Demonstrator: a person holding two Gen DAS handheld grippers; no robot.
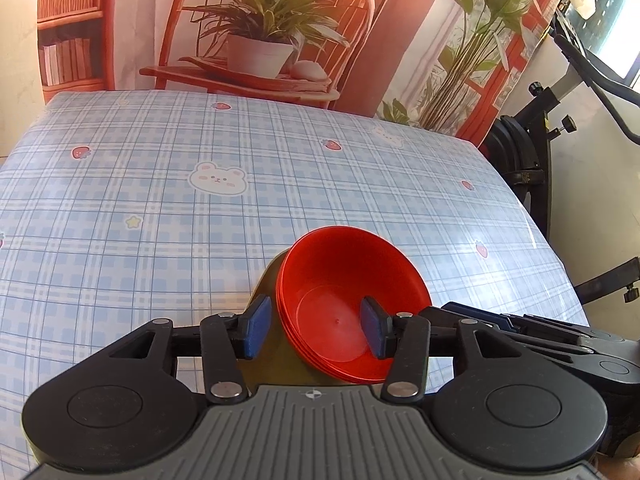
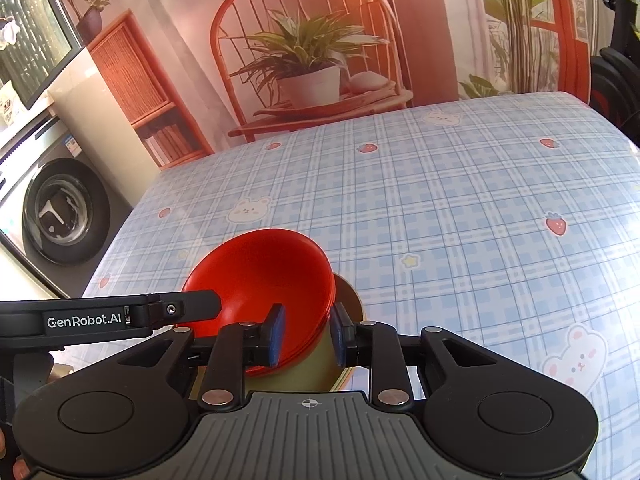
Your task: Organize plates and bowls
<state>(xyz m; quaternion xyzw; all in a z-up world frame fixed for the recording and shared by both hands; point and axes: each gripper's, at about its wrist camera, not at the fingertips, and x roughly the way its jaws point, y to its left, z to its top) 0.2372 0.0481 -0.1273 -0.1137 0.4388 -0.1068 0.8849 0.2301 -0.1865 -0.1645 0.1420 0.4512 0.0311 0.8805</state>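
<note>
A stack of red bowls (image 1: 344,300) sits nested in an olive-yellow bowl (image 1: 280,360) near the table's front edge. My left gripper (image 1: 316,328) is open, its jaws astride the stack's left rim, one blue pad inside the bowl and one outside. In the right wrist view the red bowls (image 2: 260,284) and the yellow bowl (image 2: 316,368) lie just ahead. My right gripper (image 2: 308,336) is narrowly open around the right rim of the red stack; whether the pads touch it is unclear.
The table wears a blue plaid cloth (image 1: 200,208) with bears and strawberries. A printed backdrop of a chair and plants (image 1: 260,40) hangs behind. An exercise bike (image 1: 560,120) stands right of the table, a washing machine (image 2: 60,208) left.
</note>
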